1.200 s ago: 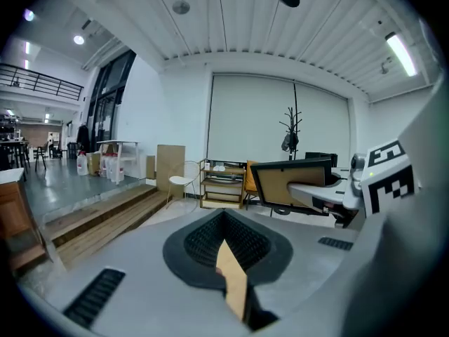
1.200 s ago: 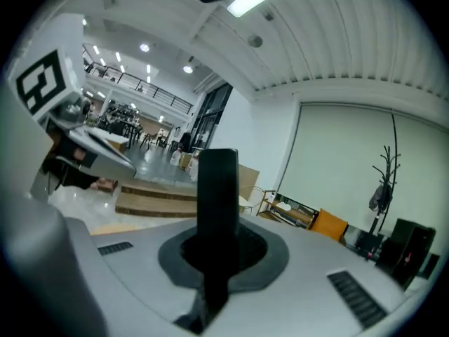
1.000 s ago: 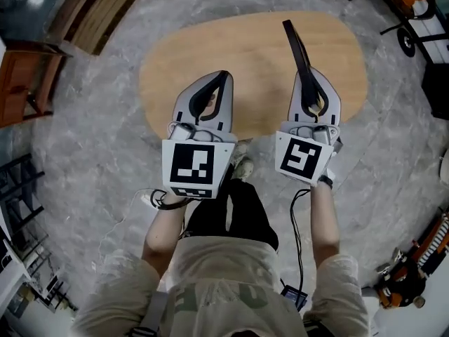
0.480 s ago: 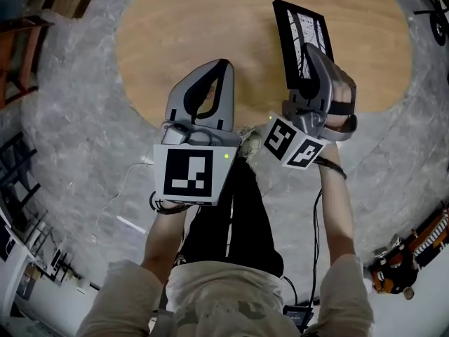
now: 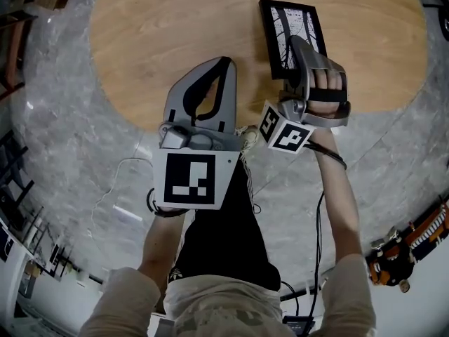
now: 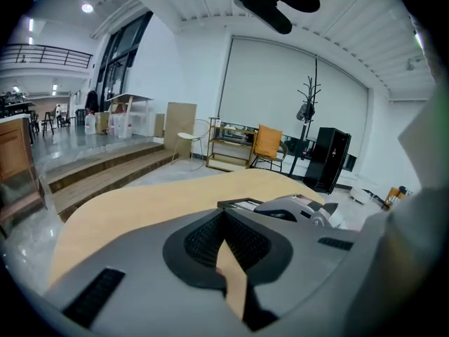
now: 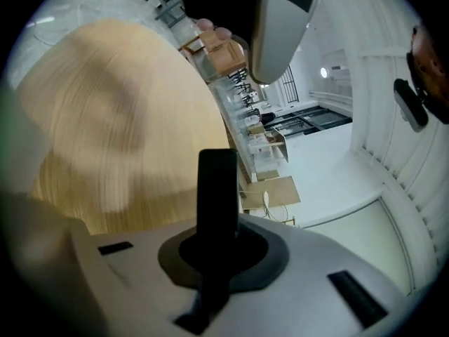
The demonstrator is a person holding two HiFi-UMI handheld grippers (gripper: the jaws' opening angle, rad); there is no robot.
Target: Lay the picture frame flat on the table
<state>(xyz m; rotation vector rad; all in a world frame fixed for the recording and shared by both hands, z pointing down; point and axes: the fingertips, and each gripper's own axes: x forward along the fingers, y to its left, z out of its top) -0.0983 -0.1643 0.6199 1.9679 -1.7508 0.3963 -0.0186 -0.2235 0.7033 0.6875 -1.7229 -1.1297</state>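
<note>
Right gripper clamps picture frame by near edge over desk, left gripper closed on nothing; thin pinch may slip, frame slaps down.

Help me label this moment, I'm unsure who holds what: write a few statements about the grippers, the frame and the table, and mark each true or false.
1. The right gripper is clamped on the picture frame. True.
2. The left gripper also grips the frame. False: there is nothing between its closed jaws, and it is off to the frame's left in the head view, apart from it.
3. Both grippers are over a light wooden table with a rounded edge. True.
4. The frame's back faces the head camera. False: its picture side, pale with dark branch-like lines, faces up toward the camera.
</note>
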